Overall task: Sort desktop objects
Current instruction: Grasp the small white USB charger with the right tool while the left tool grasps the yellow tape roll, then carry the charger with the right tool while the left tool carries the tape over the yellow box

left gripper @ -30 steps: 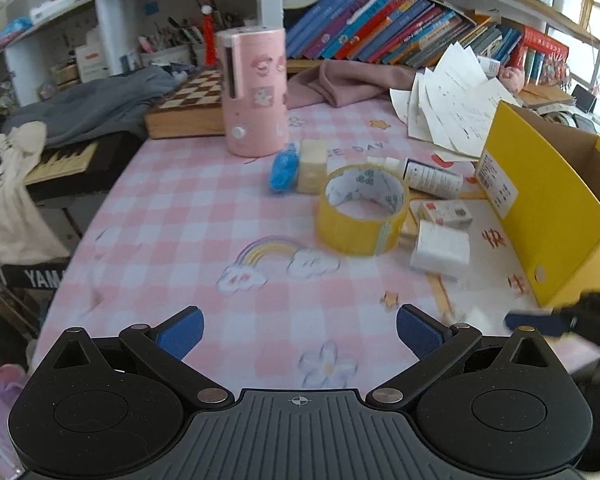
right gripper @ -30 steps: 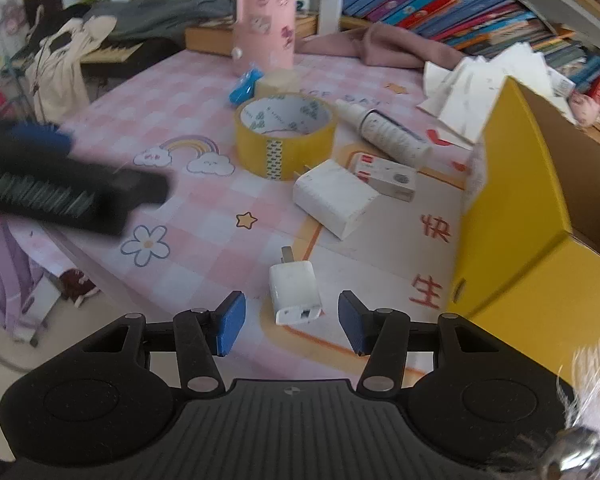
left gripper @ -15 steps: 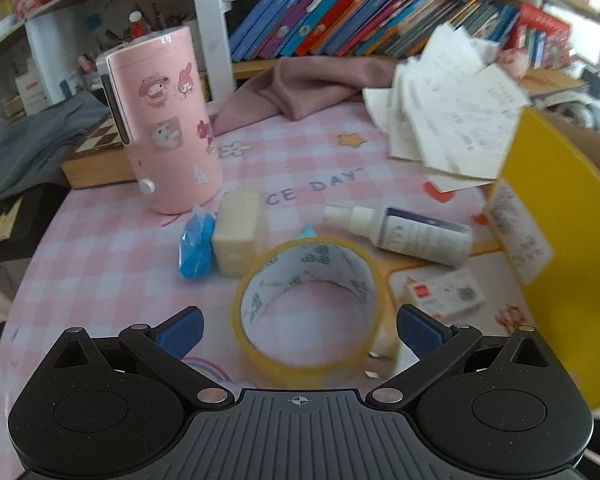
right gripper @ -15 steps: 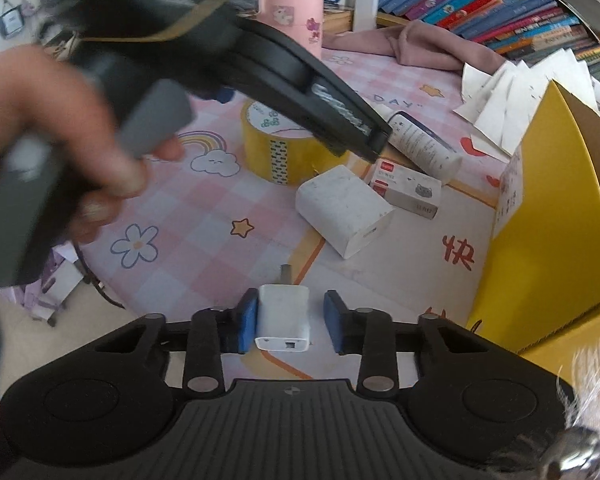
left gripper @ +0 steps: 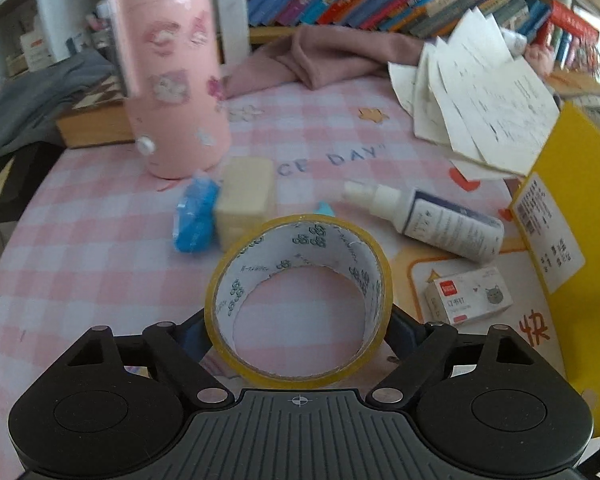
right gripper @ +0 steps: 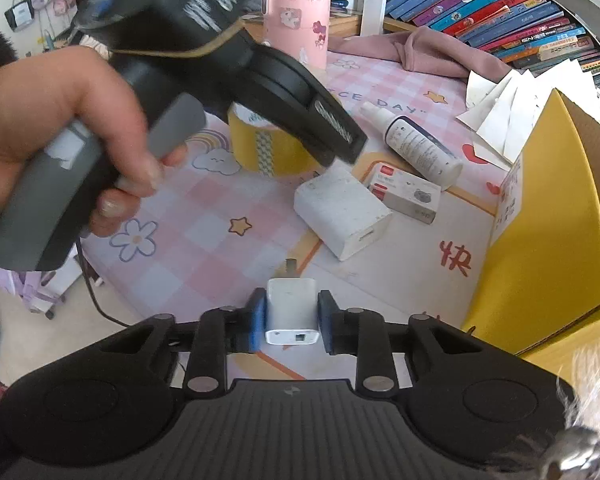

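Observation:
A yellow tape roll [left gripper: 300,376] lies flat on the pink checked tablecloth [left gripper: 100,248], between the fingers of my left gripper [left gripper: 298,332]. Its jaws are closing and the blue pads sit against the roll's two sides. In the right wrist view a hand [right gripper: 60,128] holds that left gripper over the tape roll [right gripper: 260,148]. My right gripper [right gripper: 291,322] is shut on a small white charger plug [right gripper: 291,312] near the table's front edge. A white spray bottle [left gripper: 448,228], a small red-and-white box [left gripper: 468,296] and a white power block [right gripper: 340,212] lie nearby.
An open yellow cardboard box [right gripper: 540,220] stands on the right. A tall pink cylinder [left gripper: 172,92], a blue packet [left gripper: 194,216] and a cream block [left gripper: 246,196] sit behind the roll. Loose papers [left gripper: 480,108], a pink cloth [left gripper: 320,60] and shelved books fill the back.
My left gripper travelled across the table to the tape roll and narrowed its jaws around it. My right gripper closed its pads onto the white charger plug.

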Demonstrator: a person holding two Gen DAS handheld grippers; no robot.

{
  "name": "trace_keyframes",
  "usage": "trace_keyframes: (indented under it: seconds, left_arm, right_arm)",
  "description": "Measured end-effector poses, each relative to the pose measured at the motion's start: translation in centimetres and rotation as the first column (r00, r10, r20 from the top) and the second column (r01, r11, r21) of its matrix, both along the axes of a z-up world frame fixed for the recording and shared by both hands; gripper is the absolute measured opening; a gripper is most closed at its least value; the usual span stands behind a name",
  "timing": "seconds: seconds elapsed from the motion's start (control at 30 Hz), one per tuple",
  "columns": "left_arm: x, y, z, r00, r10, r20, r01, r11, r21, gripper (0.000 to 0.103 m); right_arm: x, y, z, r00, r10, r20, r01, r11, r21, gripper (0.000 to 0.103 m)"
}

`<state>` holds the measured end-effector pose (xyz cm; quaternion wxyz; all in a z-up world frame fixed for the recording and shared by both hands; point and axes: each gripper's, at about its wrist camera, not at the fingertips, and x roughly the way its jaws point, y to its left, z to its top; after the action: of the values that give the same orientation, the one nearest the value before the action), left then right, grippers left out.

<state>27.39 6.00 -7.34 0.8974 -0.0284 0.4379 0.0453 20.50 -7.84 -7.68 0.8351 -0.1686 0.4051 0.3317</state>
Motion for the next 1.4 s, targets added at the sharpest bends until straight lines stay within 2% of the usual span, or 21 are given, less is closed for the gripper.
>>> trace_keyframes:
  seconds: [0.13,0.33,0.43,0.53,0.73,0.8,1.0,1.17,1.27,1.4]
  left_arm:
    - [-2.3,1.2,2.4,0.999,-0.002,0.05,0.003,1.0,-0.021,0.087]
    - [-7.1,3.5,6.1,0.993,0.041,0.112,-0.033,0.997,-0.066,0.087]
    - [-10.0,4.7,7.5,0.992,0.052,0.116,-0.043,0.996,-0.077,0.087]
    - [-12.7,5.5,8.6,0.991,0.053,0.119,-0.044,0.996,-0.081,0.087]
    - [-17.0,4.9,9.0,0.992,0.079,0.096,-0.061,0.983,-0.175,0.087]
    - [-18.2,4.1,8.8,0.995,0.055,0.08,-0.037,0.977,-0.212,0.087]
    - [-20.0,2.5,8.9,0.993,-0.063,0.095,0.086,0.964,-0.253,0.087]
    - [-20.4,-0.2,8.3,0.982,-0.168,0.086,0.186,0.942,-0.281,0.087]
    - [-20.3,-2.2,7.8,0.968,-0.241,0.061,0.249,0.933,-0.26,0.087]
    - [-20.0,-3.7,8.2,0.95,-0.299,0.086,0.311,0.918,-0.247,0.087]
  right_arm:
    - [-0.2,0.3,0.3,0.999,-0.027,0.017,0.027,1.0,-0.001,0.024]
    - [-1.1,0.3,2.9,0.995,-0.035,0.094,0.03,0.998,0.047,0.024]
    - [-1.8,-0.4,5.1,0.996,-0.043,0.073,0.038,0.996,0.079,0.024]
    - [-3.3,-1.3,7.4,0.995,-0.049,0.09,0.039,0.994,0.102,0.024]
    - [-7.0,-2.4,9.2,0.986,-0.123,0.117,0.105,0.983,0.15,0.024]
    - [-7.9,-2.9,9.3,0.98,-0.159,0.117,0.139,0.976,0.165,0.024]
    - [-11.9,-5.8,10.1,0.936,-0.317,0.157,0.283,0.937,0.203,0.024]
    - [-14.8,-8.6,9.4,0.898,-0.421,0.129,0.396,0.9,0.181,0.024]
    - [-15.8,-10.3,9.1,0.861,-0.494,0.122,0.47,0.864,0.181,0.024]
    - [-16.5,-12.4,8.9,0.814,-0.573,0.096,0.553,0.815,0.176,0.024]
